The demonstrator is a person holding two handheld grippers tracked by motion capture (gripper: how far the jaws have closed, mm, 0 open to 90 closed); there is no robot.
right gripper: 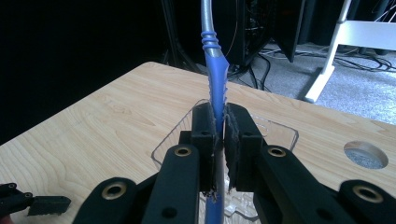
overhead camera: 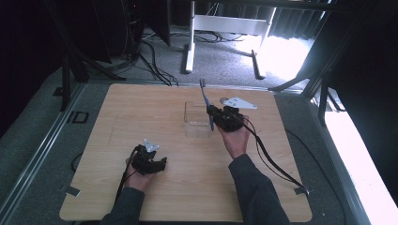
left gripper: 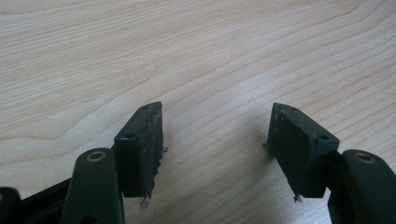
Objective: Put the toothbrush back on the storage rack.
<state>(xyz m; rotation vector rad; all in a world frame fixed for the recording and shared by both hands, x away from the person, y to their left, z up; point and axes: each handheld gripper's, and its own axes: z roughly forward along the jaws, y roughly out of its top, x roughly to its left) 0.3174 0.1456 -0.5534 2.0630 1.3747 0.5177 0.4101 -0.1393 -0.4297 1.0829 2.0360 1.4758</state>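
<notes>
The right gripper (right gripper: 219, 140) was clamped on a blue toothbrush (right gripper: 215, 88), both pads pressed flat against the handle. The toothbrush stood close to upright, its grey neck rising past the top of the right gripper view and its lower end passing down between the jaws. In the high view the right gripper (overhead camera: 212, 115) sat at the near right corner of a clear box (overhead camera: 196, 117), with the toothbrush (overhead camera: 204, 96) leaning slightly away and its bristled head uppermost. The box stood on the table (overhead camera: 141, 108) near the centre, just short of a round hole (overhead camera: 224, 99) at the far edge.

The left gripper (left gripper: 215, 140) was held with its jaws well apart and nothing between them, over bare wood. In the high view it (overhead camera: 159, 164) lay low at the near left, well apart from the box.
</notes>
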